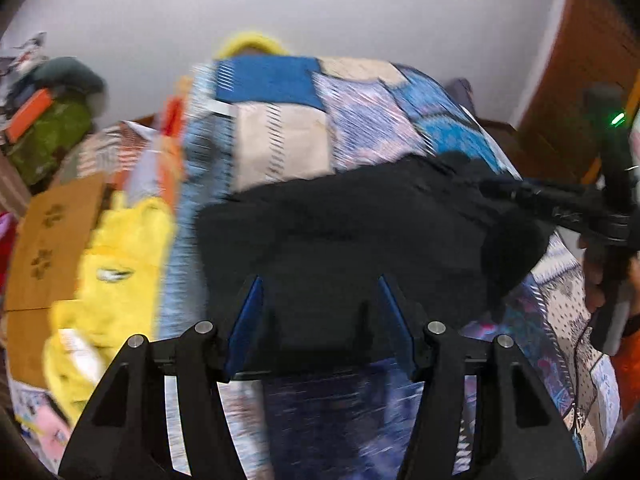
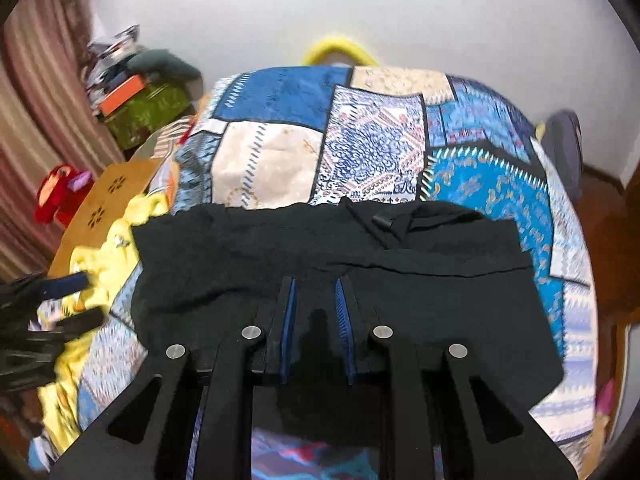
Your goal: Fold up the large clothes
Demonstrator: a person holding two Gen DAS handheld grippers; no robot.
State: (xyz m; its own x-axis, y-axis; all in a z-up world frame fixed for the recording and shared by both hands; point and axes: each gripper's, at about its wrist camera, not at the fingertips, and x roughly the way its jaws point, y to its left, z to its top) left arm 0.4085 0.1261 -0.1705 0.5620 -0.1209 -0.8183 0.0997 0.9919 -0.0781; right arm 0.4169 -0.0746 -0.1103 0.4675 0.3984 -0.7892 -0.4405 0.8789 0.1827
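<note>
Your right gripper [image 2: 315, 284] hovers with jaws slightly parted, nothing pinched — your left gripper [image 1: 320, 280] spread wide and empty. Just beyond both, the black garment [image 2: 340, 280] lies folded on the patchwork bedspread [image 2: 280, 148], yellow cloth [image 1: 120, 264] off its left edge.

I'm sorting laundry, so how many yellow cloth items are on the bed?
1 for sure: a yellow garment crumpled at the bed's left edge beside the black garment. A yellow curved thing behind the bed looks different.

Both wrist views close above, angled down, sharing black garment [image 1: 340, 232] on patterned bedspread [image 2: 380, 152].
</note>
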